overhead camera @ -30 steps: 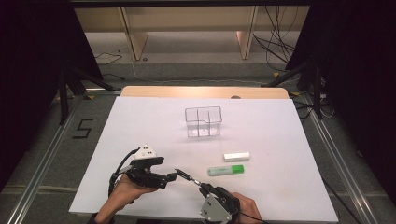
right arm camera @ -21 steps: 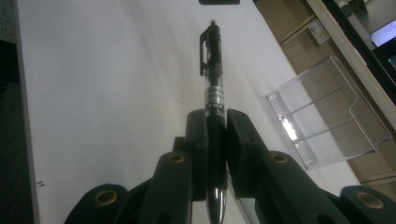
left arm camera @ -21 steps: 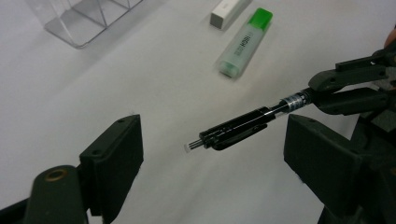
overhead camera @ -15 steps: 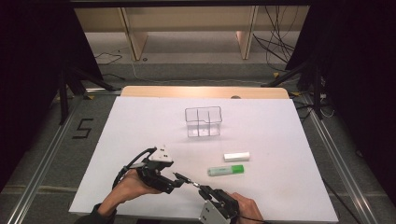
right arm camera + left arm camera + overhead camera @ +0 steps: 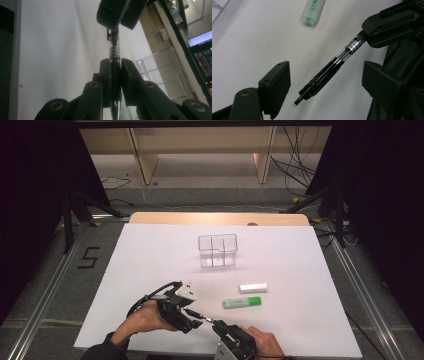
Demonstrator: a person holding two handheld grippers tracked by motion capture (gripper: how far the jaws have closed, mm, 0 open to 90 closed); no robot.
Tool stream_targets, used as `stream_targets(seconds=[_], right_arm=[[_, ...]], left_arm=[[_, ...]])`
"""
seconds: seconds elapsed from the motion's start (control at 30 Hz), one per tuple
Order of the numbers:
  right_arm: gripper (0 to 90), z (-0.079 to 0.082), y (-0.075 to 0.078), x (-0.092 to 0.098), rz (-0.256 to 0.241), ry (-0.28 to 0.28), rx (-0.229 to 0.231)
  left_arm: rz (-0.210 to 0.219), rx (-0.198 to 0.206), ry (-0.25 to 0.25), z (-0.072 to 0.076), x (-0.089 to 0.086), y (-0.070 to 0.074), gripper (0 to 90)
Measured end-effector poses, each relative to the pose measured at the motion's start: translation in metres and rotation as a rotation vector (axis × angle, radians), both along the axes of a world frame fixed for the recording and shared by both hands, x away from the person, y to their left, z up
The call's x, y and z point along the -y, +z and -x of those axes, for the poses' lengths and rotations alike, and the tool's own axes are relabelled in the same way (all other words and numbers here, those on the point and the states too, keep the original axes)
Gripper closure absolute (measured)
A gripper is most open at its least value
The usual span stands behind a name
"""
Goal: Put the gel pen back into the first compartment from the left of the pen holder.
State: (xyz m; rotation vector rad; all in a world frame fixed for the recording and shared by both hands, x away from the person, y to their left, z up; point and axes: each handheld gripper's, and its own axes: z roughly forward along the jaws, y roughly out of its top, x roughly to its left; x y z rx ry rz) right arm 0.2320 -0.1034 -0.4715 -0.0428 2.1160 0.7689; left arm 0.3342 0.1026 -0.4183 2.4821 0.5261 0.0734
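We've got the pen (image 5: 329,67) clamped at one end in the right gripper (image 5: 115,72), its long axis running straight into the gap of the left gripper (image 5: 324,85), whose jaws stand apart around its free end, low over the worktop (image 5: 150,255).

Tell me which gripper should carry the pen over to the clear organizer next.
Right. The right gripper is shut on the pen, jaws pressed against its barrel. The left gripper is open, its jaws apart on either side of the pen's far end. The clear organizer stands farther up the table.
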Motion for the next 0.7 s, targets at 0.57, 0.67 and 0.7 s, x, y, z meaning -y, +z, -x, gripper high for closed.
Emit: stream_targets(seconds=[0.57, 0.67, 0.7], right_arm=[[80.4, 0.003, -0.004, 0.001, 0.127, 0.102, 0.158], [80.4, 0.003, -0.004, 0.001, 0.14, 0.116, 0.169], [80.4, 0.003, -0.004, 0.001, 0.14, 0.116, 0.169]], left_arm=[[-0.094, -0.014, -0.136, 0.004, 0.014, -0.001, 26.4], [-0.118, -0.016, -0.163, 0.004, 0.017, -0.001, 27.9], [-0.13, -0.013, -0.175, 0.003, 0.018, -0.001, 28.5]])
